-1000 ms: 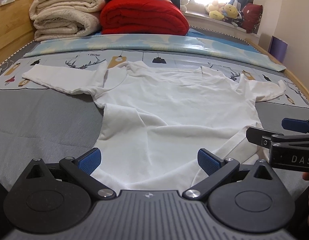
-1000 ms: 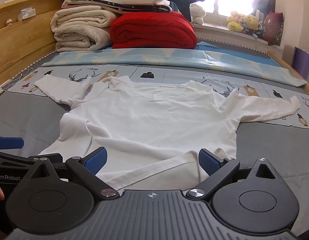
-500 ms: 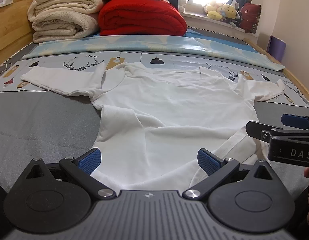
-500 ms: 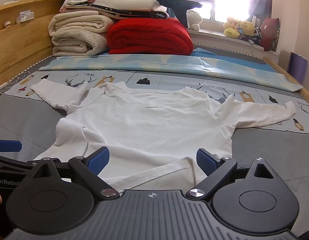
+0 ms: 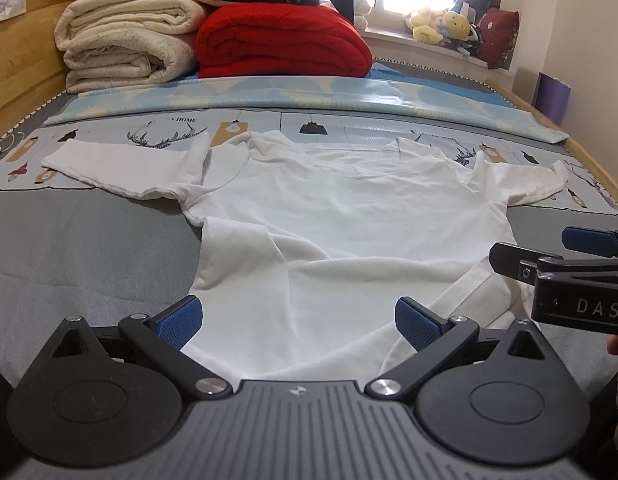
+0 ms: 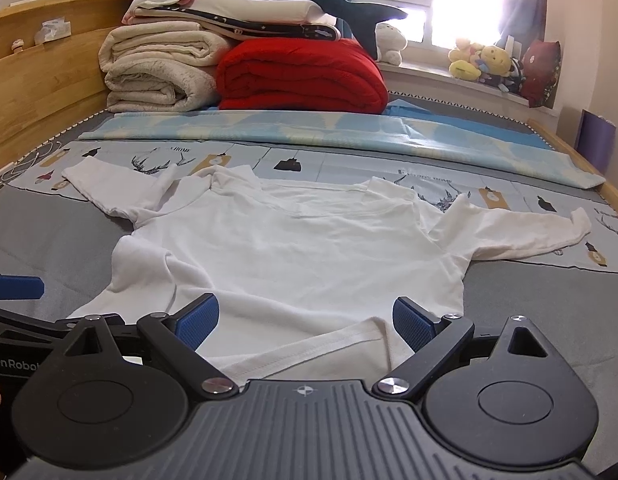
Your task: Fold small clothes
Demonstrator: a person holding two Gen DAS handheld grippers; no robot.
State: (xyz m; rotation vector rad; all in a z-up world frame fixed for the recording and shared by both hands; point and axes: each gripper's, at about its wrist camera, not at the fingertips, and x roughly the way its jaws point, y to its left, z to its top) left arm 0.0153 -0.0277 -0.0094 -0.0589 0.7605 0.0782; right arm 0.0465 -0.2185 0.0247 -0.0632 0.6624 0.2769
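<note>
Grey bed (image 5: 69, 248) holds white shirt (image 5: 349, 232); both tools apparently gape apart.

The shirt (image 5: 349, 232) lies flat on the bed (image 5: 69, 248), collar away, sleeves out to each side. Behind it runs a folded sheet (image 5: 309, 100), then stacked blankets (image 5: 129, 48) (left) beside a quilt (image 5: 281, 40). Plush toys (image 5: 445, 26) sit on the sill, far right.
</note>
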